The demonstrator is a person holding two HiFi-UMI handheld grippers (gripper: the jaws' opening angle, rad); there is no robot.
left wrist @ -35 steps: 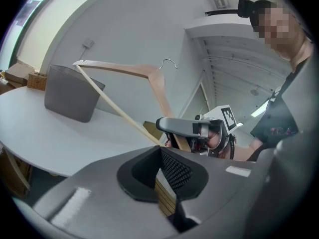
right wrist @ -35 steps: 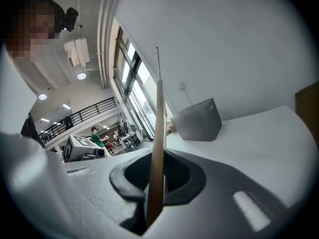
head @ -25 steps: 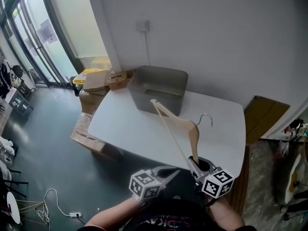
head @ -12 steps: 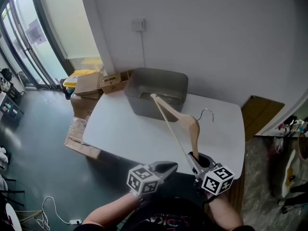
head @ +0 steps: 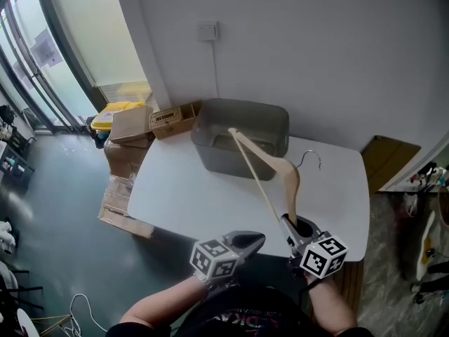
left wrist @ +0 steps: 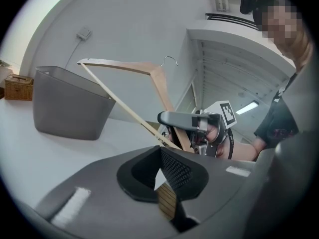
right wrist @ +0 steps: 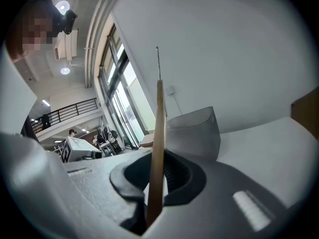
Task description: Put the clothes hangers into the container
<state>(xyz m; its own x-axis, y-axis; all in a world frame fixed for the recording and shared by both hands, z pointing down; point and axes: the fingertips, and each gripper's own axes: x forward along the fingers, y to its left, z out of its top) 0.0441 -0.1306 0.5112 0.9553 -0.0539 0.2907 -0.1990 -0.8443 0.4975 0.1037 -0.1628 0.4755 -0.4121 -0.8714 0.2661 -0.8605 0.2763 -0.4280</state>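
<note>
A wooden clothes hanger (head: 275,170) with a metal hook (head: 309,159) is held up over the white table (head: 182,188), its far tip over the grey container (head: 242,137). My right gripper (head: 295,231) is shut on the hanger's near end; in the right gripper view the hanger (right wrist: 157,148) rises edge-on from between the jaws, with the container (right wrist: 194,133) behind. My left gripper (head: 247,243) hangs off the table's near edge, jaws shut with nothing in them. The left gripper view shows the hanger (left wrist: 130,91), the container (left wrist: 65,103) and the right gripper (left wrist: 197,128).
Cardboard boxes (head: 130,142) and a yellow thing (head: 116,111) are on the floor left of the table. A small woven box (head: 172,118) stands by the container's left. A brown board (head: 389,161) leans at the right. Glass doors (head: 42,55) run along the left.
The view has shifted a little; the hanger and right gripper have moved slightly right and towards the container. The left gripper stays shut near the table's edge.
</note>
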